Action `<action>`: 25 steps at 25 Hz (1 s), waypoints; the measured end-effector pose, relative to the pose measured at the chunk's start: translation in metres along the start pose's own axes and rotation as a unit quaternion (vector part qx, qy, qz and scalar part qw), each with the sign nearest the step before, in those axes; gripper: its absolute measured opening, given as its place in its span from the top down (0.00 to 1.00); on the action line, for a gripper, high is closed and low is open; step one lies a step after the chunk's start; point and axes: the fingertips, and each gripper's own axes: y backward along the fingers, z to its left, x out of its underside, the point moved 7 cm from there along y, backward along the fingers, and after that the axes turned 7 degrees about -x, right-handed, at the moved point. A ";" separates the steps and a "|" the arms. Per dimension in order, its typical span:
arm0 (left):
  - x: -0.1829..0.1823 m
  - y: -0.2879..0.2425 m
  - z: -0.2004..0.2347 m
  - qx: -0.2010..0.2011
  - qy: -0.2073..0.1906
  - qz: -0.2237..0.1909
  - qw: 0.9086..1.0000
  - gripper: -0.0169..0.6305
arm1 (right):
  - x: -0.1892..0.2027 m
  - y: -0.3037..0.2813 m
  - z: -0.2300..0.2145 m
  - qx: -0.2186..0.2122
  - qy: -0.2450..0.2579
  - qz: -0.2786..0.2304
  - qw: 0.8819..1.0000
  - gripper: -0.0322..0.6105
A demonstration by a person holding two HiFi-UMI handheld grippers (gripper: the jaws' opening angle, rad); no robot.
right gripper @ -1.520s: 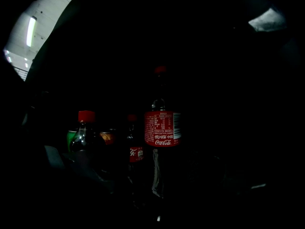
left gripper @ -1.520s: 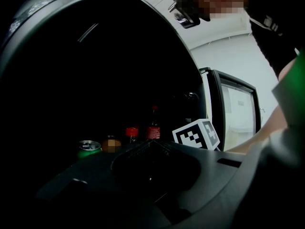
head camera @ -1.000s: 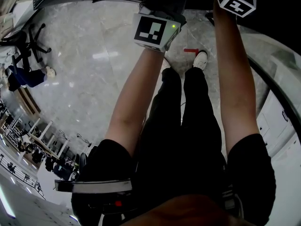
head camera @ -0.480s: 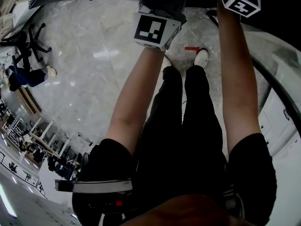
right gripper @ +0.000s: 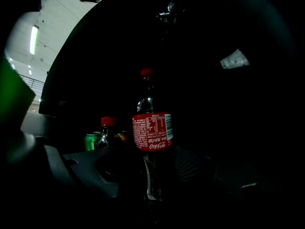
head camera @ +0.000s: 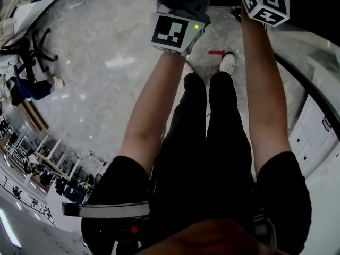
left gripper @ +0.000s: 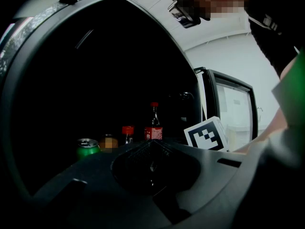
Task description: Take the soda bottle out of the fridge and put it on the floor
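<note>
Grey marble floor [head camera: 95, 62] shows in the head view only, and the dark fridge interior [left gripper: 95, 80] in the gripper views only. My right gripper [right gripper: 155, 173], its jaws having just been closing, pinches the upright soda bottle [right gripper: 152, 130] below its red label. My left gripper [left gripper: 151, 149] is pressed together, with the bottle farther in.

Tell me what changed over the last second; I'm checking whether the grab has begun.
The right gripper has just been closing its jaws around the soda bottle, which stands upright between them and looks gripped. Its marker cube barely shifted in the head view. The left gripper, the person's legs and the floor look as before.
</note>
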 end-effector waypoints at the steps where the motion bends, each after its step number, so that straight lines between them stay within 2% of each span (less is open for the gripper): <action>1: 0.000 0.001 -0.001 0.000 0.000 0.000 1.000 0.97 | 0.001 0.003 0.000 0.000 0.002 0.001 1.000 0.55; 25: -0.002 0.040 -0.008 -0.005 -0.004 0.001 1.000 0.97 | -0.005 0.062 0.026 -0.026 -0.012 -0.038 0.999 0.55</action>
